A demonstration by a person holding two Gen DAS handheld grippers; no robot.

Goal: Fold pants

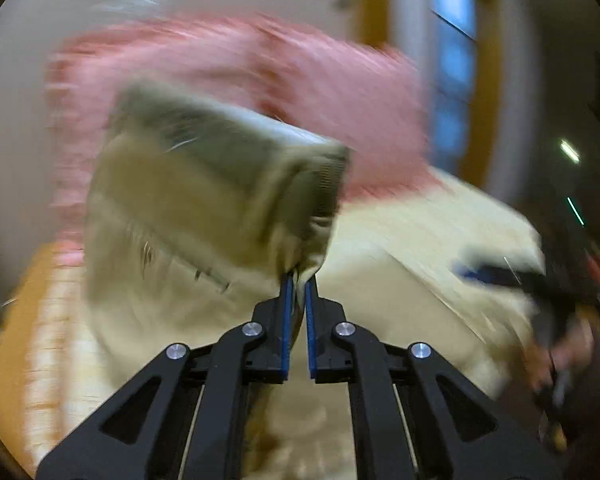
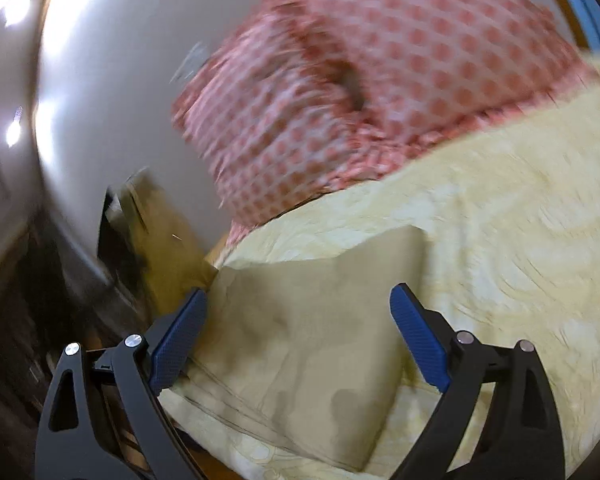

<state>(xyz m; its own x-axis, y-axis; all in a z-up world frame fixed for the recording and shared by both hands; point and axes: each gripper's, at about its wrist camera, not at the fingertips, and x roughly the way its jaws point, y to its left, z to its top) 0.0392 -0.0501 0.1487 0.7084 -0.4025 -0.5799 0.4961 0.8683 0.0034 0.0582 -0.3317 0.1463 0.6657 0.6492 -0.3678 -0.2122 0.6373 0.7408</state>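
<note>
The khaki pants (image 1: 188,208) hang lifted in the left wrist view, blurred by motion. My left gripper (image 1: 299,278) is shut on an edge of the pants, its blue pads pinching the cloth. In the right wrist view a folded part of the pants (image 2: 300,344) lies on the pale yellow bedspread (image 2: 500,220). My right gripper (image 2: 298,300) is open and empty, its jaws spread wide above that part. The right gripper also shows in the left wrist view (image 1: 496,274) at the far right, blurred.
A pink dotted pillow (image 2: 380,72) lies at the head of the bed, also in the left wrist view (image 1: 260,64). A brown box (image 2: 164,248) stands beside the bed on the left. A window (image 1: 452,80) is behind.
</note>
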